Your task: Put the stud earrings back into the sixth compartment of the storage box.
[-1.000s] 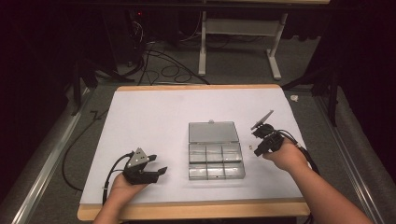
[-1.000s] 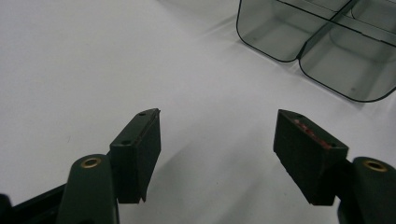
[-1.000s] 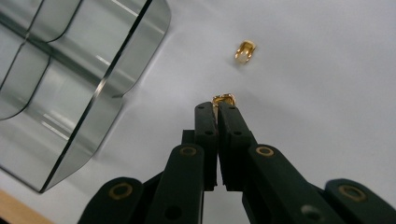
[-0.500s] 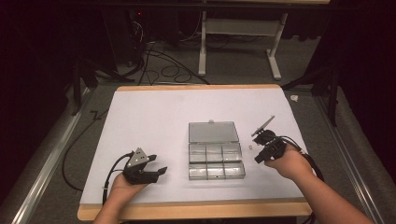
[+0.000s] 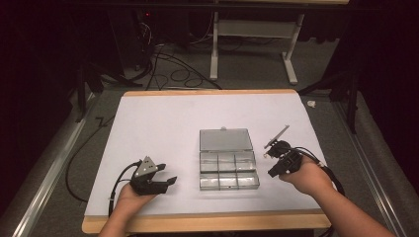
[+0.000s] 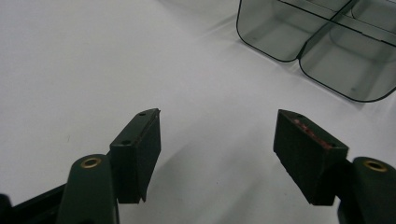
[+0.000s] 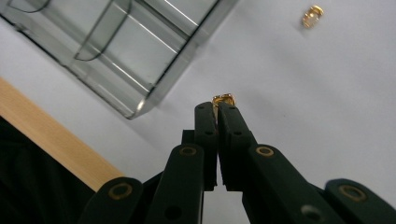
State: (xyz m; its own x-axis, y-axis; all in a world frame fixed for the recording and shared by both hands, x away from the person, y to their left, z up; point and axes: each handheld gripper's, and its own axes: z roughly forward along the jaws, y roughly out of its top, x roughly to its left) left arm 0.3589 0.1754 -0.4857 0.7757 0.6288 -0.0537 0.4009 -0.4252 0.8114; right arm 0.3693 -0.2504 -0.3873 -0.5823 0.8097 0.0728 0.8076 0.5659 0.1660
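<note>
A tiny gold ring (image 7: 223, 99) sits pinched at the tips of the right tongs (image 7: 217, 108), clamped together on it. It looks light, hard, smooth and slippery, so only its rim gives purchase. Beyond lies a second ring (image 7: 312, 16); beside them, the clear plastic box (image 7: 140, 42). The left tongs (image 6: 217, 133) stand apart, empty, over the white table (image 6: 93, 70).

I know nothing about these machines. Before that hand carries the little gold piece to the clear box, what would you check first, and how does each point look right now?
1. Right tongs shut on the small gold metal piece: ok.
2. Piece seated firmly, not just at the very tips: cannot tell.
3. Clear plastic six-compartment box open, lid laid flat: ok.
4. Compartments free to take it: ok, they look bare.
5. Left tongs open and away from the box: ok.
6. Second small gold piece lying apart on the white tabletop, out of the path: ok.
</note>
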